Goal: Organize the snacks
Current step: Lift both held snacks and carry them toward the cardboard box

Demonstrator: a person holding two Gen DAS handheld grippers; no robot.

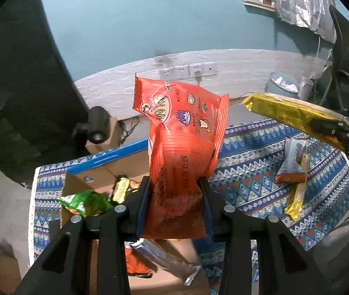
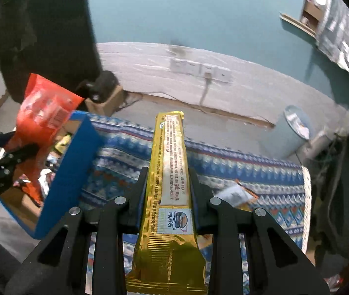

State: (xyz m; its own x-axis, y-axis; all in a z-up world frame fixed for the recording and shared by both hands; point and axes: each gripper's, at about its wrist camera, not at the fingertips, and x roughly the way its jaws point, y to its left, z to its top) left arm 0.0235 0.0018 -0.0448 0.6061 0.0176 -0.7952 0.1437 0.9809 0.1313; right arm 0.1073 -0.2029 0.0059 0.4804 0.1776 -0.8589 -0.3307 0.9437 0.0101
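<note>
My left gripper (image 1: 175, 184) is shut on an orange snack bag (image 1: 181, 132) and holds it upright above an open cardboard box (image 1: 105, 169) with a blue rim. In the box lie a green bag (image 1: 86, 202), a yellow-black bar (image 1: 120, 188) and a silver packet (image 1: 167, 261). My right gripper (image 2: 168, 179) is shut on a long gold packet (image 2: 172, 172), held above the patterned cloth. The right wrist view also shows the orange bag (image 2: 41, 118) and the box's blue wall (image 2: 71, 172) at the left. The gold packet (image 1: 290, 114) also shows at the right of the left wrist view.
A blue patterned cloth (image 1: 253, 172) covers the table. On it lie a grey-orange packet (image 1: 291, 163) and a gold bar (image 1: 297, 194). A pale bin (image 2: 290, 130) stands on the floor by the wall. A black camera (image 1: 97, 127) sits on a small carton behind the box.
</note>
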